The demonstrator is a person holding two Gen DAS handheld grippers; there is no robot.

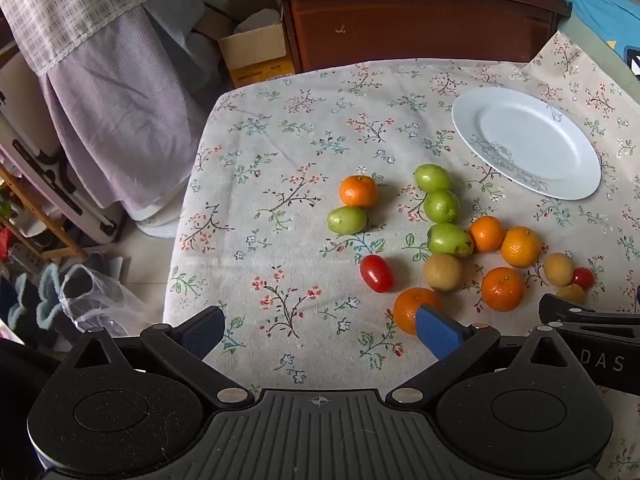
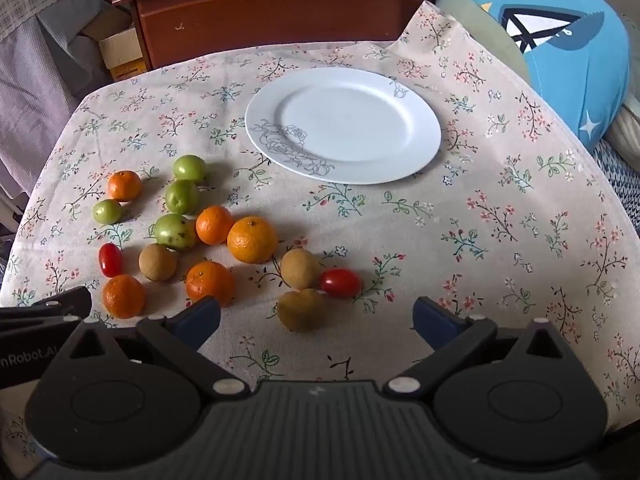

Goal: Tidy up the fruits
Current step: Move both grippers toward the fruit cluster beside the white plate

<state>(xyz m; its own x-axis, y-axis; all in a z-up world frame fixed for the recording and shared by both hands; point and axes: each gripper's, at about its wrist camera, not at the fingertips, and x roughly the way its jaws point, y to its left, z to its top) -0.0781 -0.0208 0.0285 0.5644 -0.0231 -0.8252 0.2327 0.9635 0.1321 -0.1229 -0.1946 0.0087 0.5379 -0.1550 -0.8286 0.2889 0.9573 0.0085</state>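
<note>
Table (image 2: 500, 208): covered by a beige woven cloth printed with small floral sprigs; a corner of the cloth is seen lifted at the far right.
Plate (image 2: 420, 128): one, round, smooth and glossy white, edged with a grey rose outline; it is set apart from the fruit, on the far side of the cloth.
Oranges (image 2: 252, 239): five are counted, round, with dimpled skin (the largest lies nearest the plate).
Green fruits (image 2: 183, 196): four are counted, smooth and rounded; three are lined up touching, and one lies beside the far-left orange.
Cherry tomatoes (image 2: 340, 282): two are counted, oval, shiny red.
Brown fruits (image 2: 300, 268): three are counted, round, dull and matte.
Left tongs (image 1: 320, 330): held spread wide with nothing between the blue ribbed pads (image 1: 436, 334); the right pad is seen overlapping the nearest orange (image 1: 412, 306) in the left wrist view.
Right tongs (image 2: 318, 322): likewise spread wide and empty, a brown fruit (image 2: 302, 308) being seen just ahead of the gap.
Cabinet (image 2: 280, 12): dark reddish wood, standing beyond the table.
</note>
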